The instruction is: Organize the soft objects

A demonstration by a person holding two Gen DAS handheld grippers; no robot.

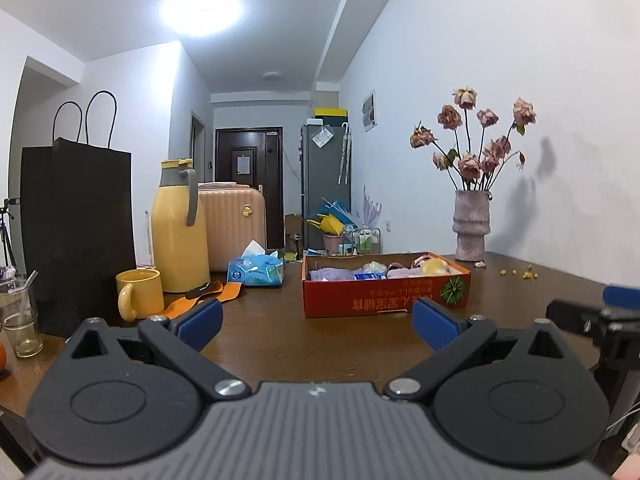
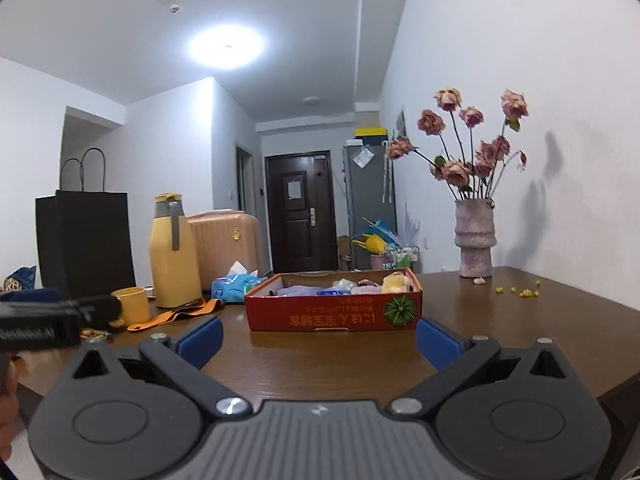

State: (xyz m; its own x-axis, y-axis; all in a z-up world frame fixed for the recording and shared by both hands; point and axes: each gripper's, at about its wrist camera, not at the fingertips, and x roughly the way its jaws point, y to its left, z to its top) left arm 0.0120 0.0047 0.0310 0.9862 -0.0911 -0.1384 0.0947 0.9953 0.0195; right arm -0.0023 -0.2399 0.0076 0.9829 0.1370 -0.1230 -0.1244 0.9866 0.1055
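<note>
I have both claws spread wide and holding nothing, the left gripper (image 1: 318,322) and the right gripper (image 2: 320,340) hovering low over the brown table (image 1: 280,332). The red cardboard box (image 1: 386,294) sits straight ahead of my left claw and slightly to its right, apart from the fingers, with the soft things (image 1: 332,274) lying inside it: a lilac cloth, a blue-and-white packet and something yellow. Ahead and left of that claw stand a yellow mug (image 1: 140,294), a yellow flask (image 1: 179,226) and a blue tissue pack (image 1: 256,270), while a vase of dried roses (image 1: 472,224) stands beyond the box to the right.
</note>
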